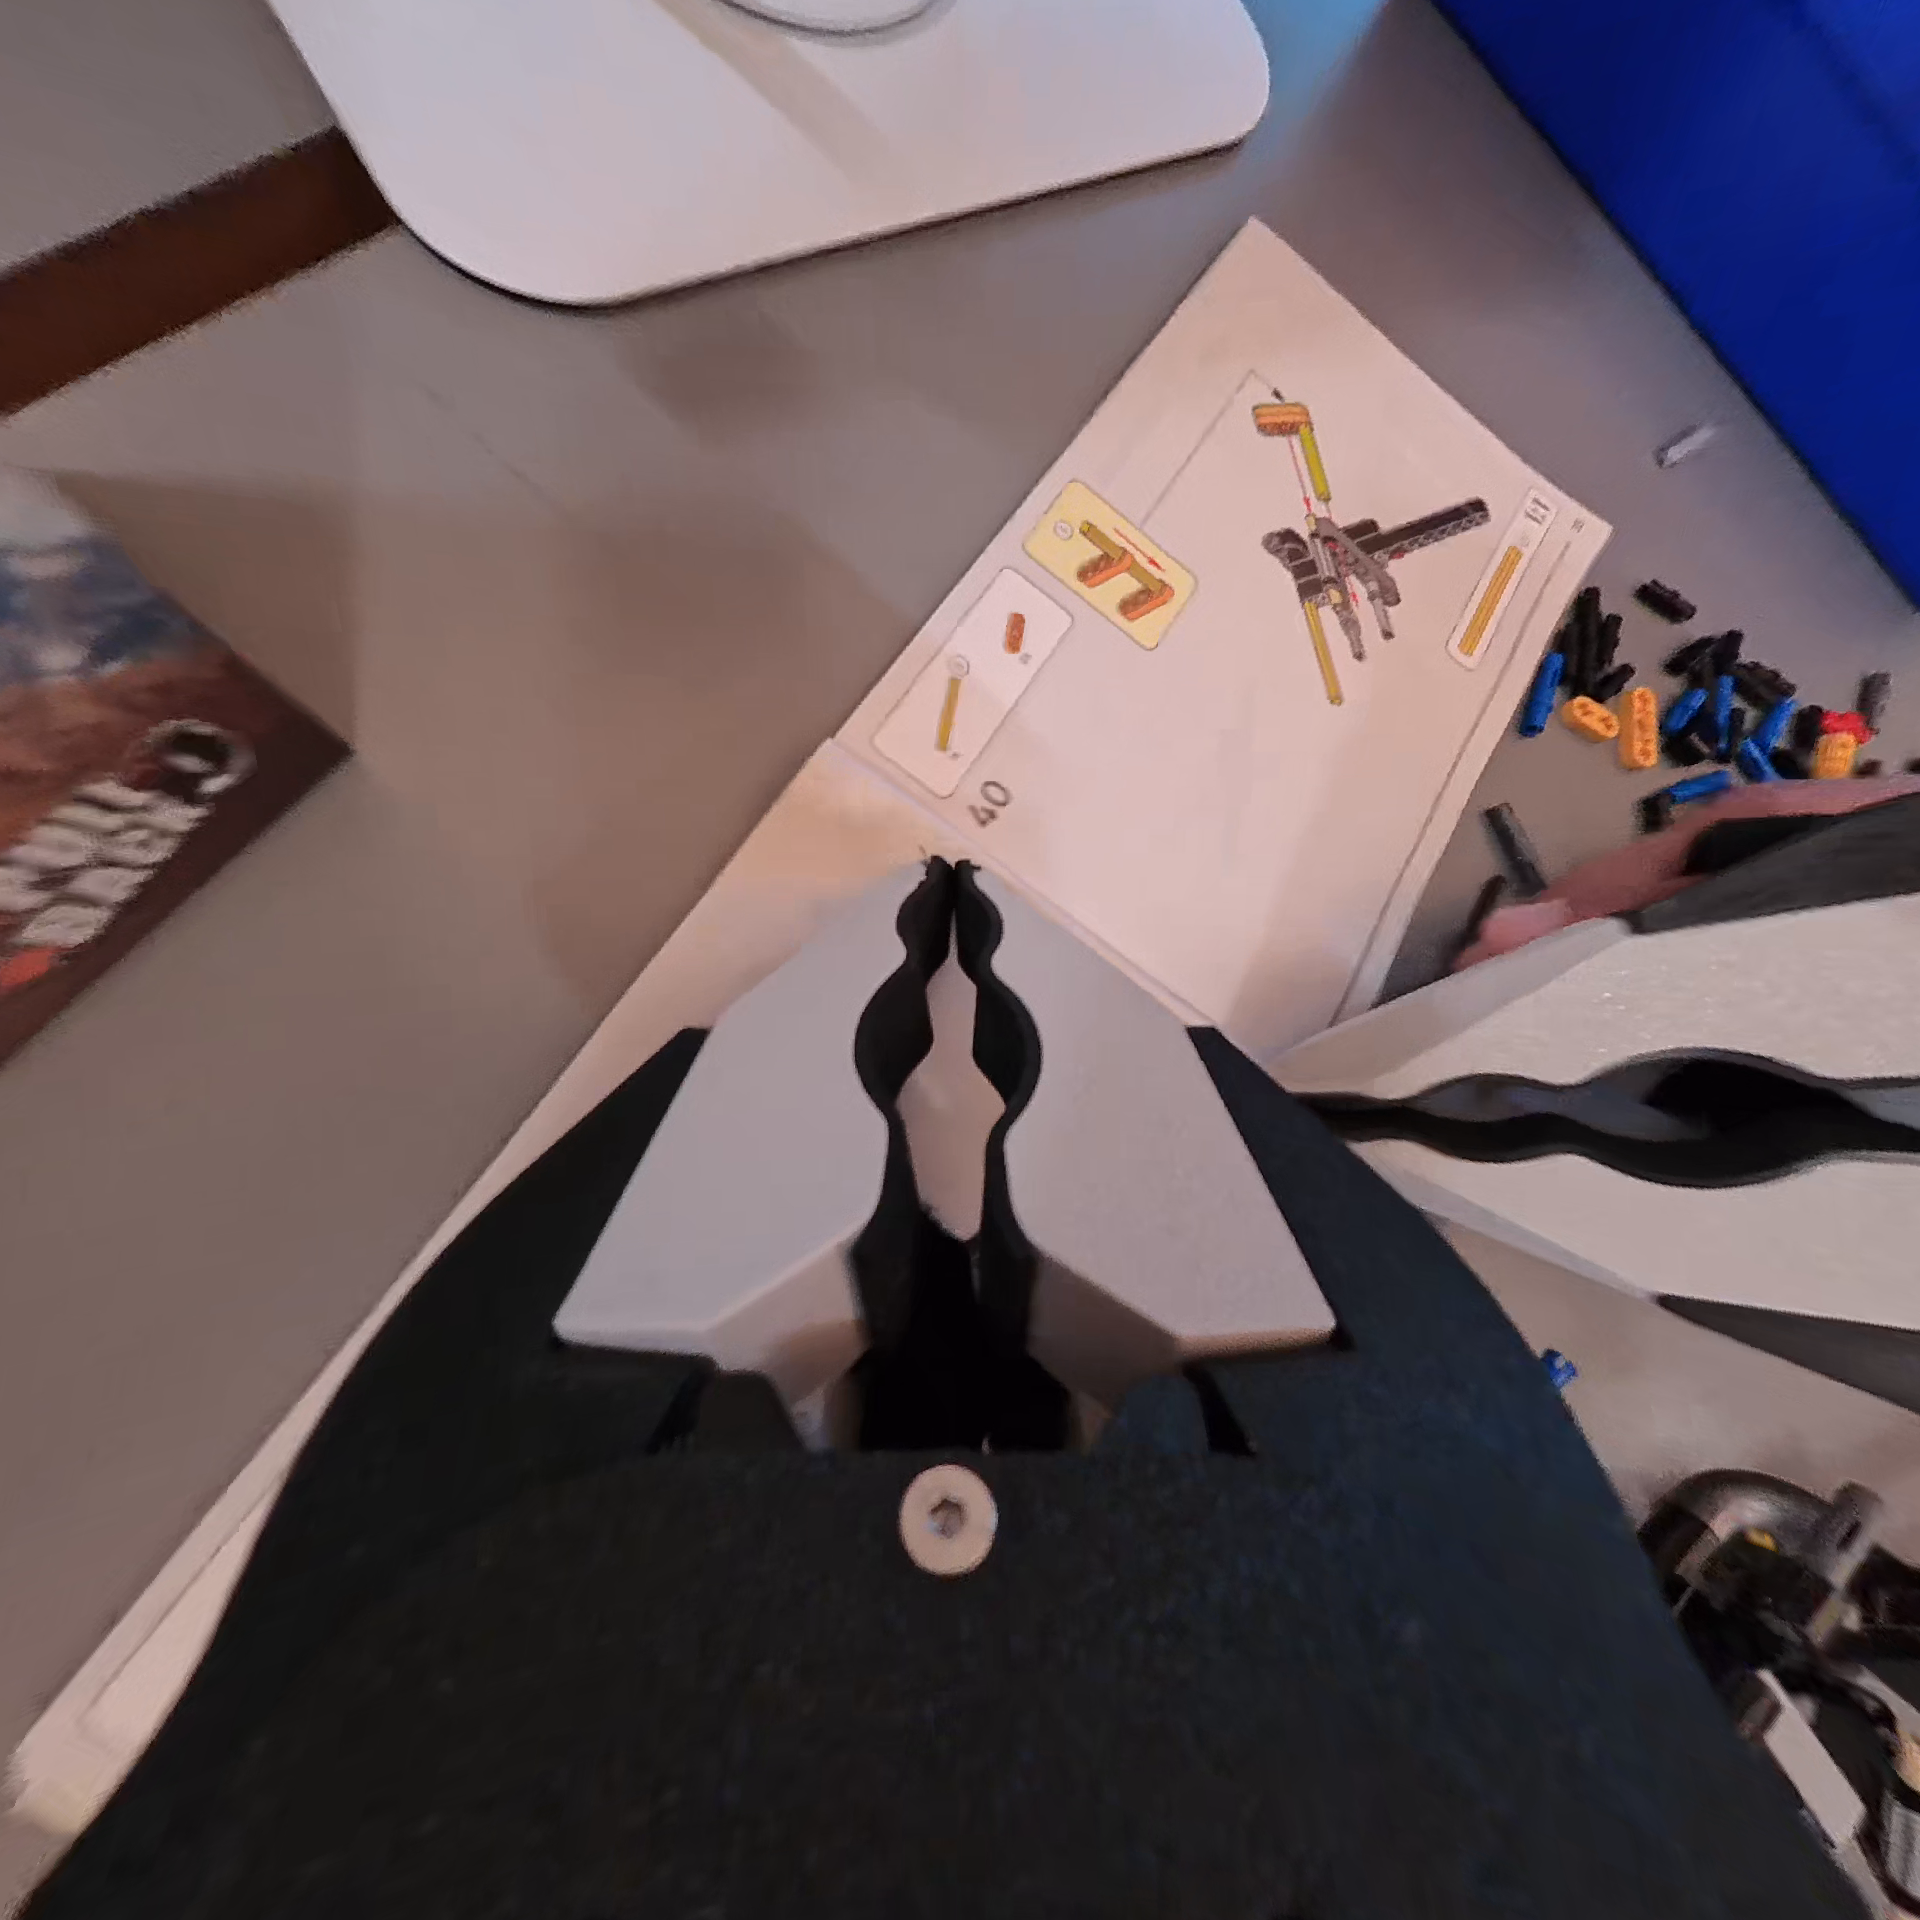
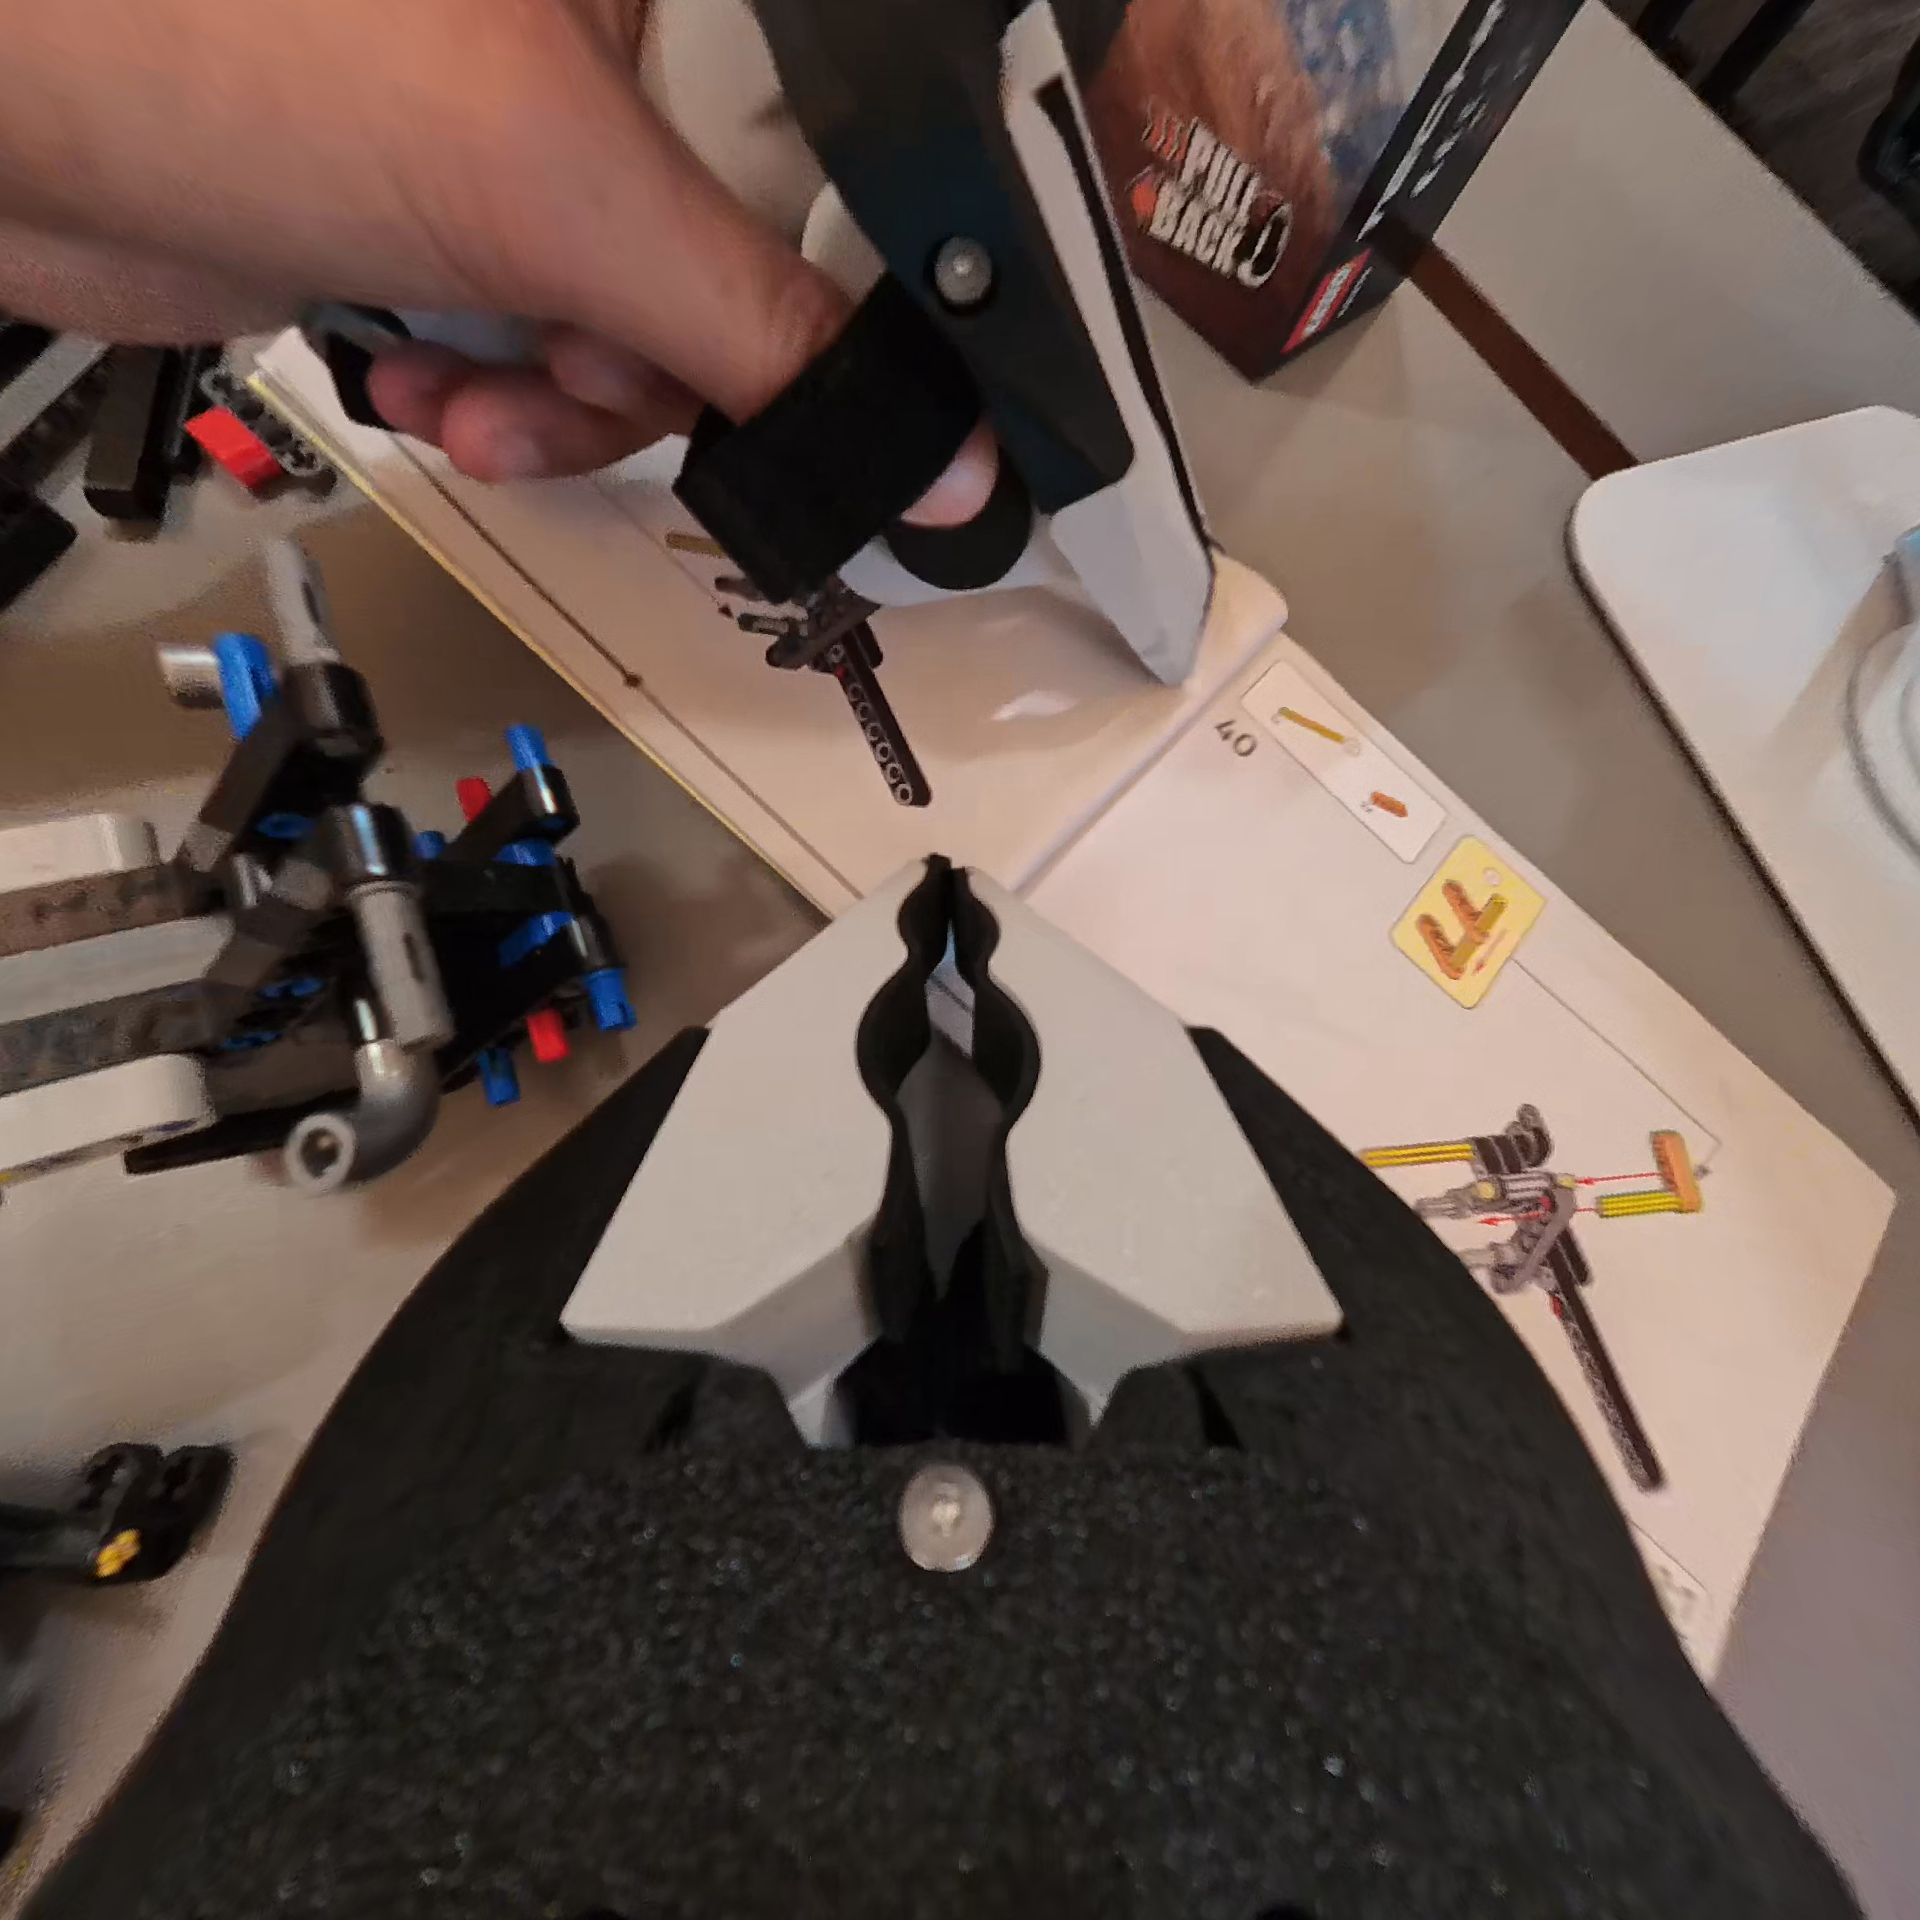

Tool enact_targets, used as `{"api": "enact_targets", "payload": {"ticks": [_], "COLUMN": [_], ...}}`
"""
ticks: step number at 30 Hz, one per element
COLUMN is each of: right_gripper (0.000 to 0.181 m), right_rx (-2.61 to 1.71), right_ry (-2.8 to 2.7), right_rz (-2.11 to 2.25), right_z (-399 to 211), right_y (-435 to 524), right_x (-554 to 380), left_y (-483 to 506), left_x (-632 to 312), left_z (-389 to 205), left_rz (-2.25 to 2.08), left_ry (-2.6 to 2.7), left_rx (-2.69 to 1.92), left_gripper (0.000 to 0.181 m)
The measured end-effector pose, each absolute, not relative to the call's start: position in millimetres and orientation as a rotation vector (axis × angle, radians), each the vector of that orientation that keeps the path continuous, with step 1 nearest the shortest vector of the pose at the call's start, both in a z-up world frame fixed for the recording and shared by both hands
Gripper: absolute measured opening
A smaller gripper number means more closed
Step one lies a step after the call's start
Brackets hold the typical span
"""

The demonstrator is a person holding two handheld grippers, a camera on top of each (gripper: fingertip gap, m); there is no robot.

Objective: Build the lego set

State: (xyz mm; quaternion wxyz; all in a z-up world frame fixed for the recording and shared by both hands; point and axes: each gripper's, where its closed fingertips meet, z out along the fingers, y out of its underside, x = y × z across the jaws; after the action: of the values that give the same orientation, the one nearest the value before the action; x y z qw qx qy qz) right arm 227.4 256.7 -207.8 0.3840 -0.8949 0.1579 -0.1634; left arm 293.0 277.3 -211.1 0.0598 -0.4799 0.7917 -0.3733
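Note:
The open instruction booklet [image 1: 1195,821] lies on the grey table; it also shows in the right wrist view [image 2: 1195,997]. My left gripper [image 1: 948,868] is shut with nothing visible between its pads. Its tips rest on the booklet near the spine, and the right wrist view shows it [image 2: 1179,655] held by a hand [image 2: 468,208]. My right gripper [image 2: 948,868] is shut and empty above the booklet's near edge; it also shows in the left wrist view [image 1: 1304,1081]. A partly built black model [image 2: 416,935] with blue and red pins lies left of the booklet.
Loose black, blue and orange pieces [image 1: 1683,707] lie beside the booklet, next to a blue bin [image 1: 1766,208]. The set's box [image 2: 1299,177] stands at the back. A white stand base [image 1: 779,135] sits beyond the booklet. More black parts [image 2: 114,1507] lie at the left edge. One gripper's finger ends stand about 7 cm off the other's.

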Motion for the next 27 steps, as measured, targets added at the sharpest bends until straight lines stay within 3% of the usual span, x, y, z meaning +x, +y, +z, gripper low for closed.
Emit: {"api": "enact_targets", "payload": {"ticks": [1, 6, 9, 15, 20, 27], "right_gripper": [0.000, 0.002, 0.008, 0.012, 0.019, 0.019], "right_rx": [-2.255, -2.116, -2.063, -1.871, -1.741, -1.672], "right_ry": [0.390, 0.313, 0.288, 0.385, 0.461, 0.433], "right_rz": [-0.452, -0.510, -0.344, -0.248, -0.187, -0.212], "right_z": [-198.0, -116.5, -96.3, -120.6, -136.7, -131.3], "right_y": [256.3, 232.0, 200.6, 145.9, 138.2, 138.2], "right_x": [227.0, 201.3, 152.4, 87.0, 72.2, 71.9], "left_y": [284.5, 325.3, 360.2, 351.8, 345.9, 340.8], "left_x": [295.0, 236.3, 152.8, 27.8, 9.0, 4.4], "left_z": [-203.4, -81.7, -46.2, -91.3, -130.0, -119.5], "left_rz": [-1.114, -1.489, -1.607, -1.602, -1.594, -1.767], "left_ry": [2.344, 1.998, 1.822, 1.702, 1.615, 1.601], "left_rx": [-1.431, -1.190, -1.187, -1.190, -1.267, -1.207], "left_gripper": [0.000, 0.011, 0.017, 0.018, 0.020, 0.022]}}
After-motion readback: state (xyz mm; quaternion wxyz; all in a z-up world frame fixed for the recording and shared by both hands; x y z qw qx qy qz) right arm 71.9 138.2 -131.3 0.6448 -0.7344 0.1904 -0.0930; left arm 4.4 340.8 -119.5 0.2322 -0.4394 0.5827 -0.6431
